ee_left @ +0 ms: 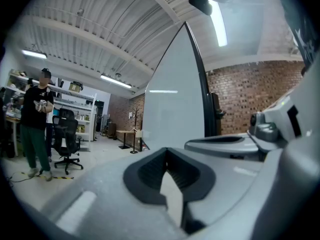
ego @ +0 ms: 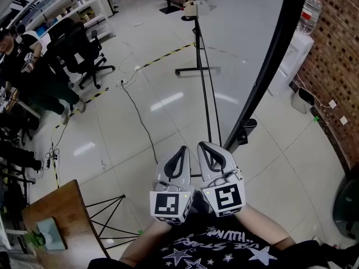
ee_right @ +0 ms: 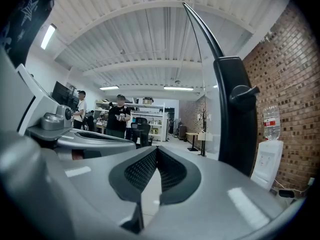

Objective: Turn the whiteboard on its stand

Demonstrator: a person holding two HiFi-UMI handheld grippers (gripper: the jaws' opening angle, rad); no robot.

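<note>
**Both jaw pairs closed, whiteboard just ahead**

Jaws on my left gripper [ego: 181, 151] meet tip to tip with nothing between them, and those on my right gripper [ego: 206, 147] do the same. I hold the two grippers side by side, nearly touching, with their two marker cubes facing up at me.

I see one whiteboard [ego: 247, 21]. It stands on the floor [ego: 140, 128] just ahead of me and to the right, and its black frame [ego: 274, 55] curves down toward my right gripper. One clamp knob [ego: 247, 126] sits low on that frame, near the right jaws but apart from them. In the right gripper view the frame's post [ee_right: 234, 119] and its knob [ee_right: 243, 91] are close on the right.

One water dispenser [ego: 291, 60] stands beside the brick wall [ego: 331, 66]. One cable [ego: 140, 119] trails across the floor. The right gripper view shows two people [ee_right: 120, 115] standing near the far shelves, and one wooden table [ego: 56, 209] is at my lower left.
</note>
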